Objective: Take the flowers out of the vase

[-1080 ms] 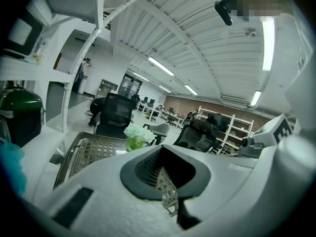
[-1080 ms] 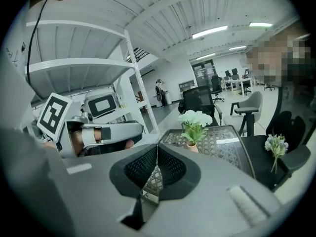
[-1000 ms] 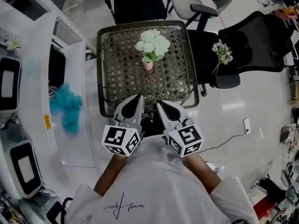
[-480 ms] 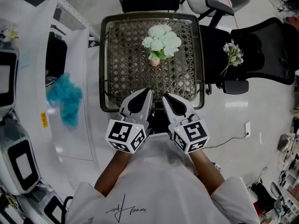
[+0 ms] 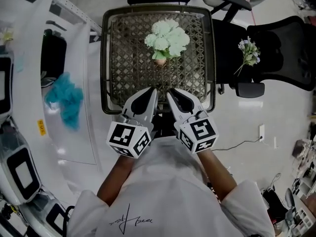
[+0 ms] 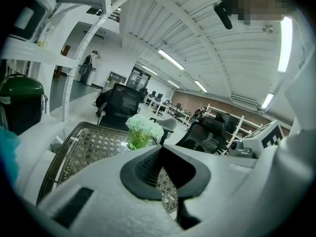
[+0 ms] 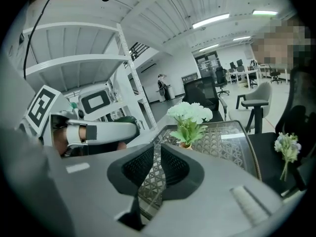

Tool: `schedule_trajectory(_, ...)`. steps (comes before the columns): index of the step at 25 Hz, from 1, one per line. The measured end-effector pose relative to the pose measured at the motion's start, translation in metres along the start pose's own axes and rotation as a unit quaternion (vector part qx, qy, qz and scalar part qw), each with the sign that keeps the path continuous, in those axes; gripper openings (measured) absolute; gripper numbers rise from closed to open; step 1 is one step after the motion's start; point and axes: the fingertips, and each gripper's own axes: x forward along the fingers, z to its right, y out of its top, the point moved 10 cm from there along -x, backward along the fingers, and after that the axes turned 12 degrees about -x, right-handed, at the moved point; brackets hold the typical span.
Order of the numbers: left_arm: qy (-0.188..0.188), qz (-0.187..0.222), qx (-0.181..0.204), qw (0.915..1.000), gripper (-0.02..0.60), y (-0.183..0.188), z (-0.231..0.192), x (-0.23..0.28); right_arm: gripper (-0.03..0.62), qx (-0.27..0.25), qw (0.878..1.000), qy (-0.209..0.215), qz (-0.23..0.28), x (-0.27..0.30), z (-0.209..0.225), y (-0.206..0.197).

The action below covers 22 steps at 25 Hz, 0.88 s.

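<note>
Flowers (image 5: 167, 35) stand in their vase (image 5: 160, 61) on the mesh table (image 5: 126, 58). We hold the left gripper (image 5: 150, 93) clenched and empty. The right gripper (image 5: 173, 94) has jaws just parting, nothing between them.

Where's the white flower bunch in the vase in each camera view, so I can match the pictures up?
Head view: white flowers at upper centre, toward the table's far side.
Left gripper view: flowers just left of centre, at mid-height.
Right gripper view: flowers just right of centre, at mid-height.
Shared landmark: the lattice table under them, seen in all three views.
</note>
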Motion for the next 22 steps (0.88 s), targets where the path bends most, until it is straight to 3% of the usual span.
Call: schedule_trajectory(22,0.014,-0.029,-0.002,0.9995,0.003,-0.001,-0.016,0.031,0.168,0.003,1.0,-0.02,-0.006,0.061,0.045,-0.024)
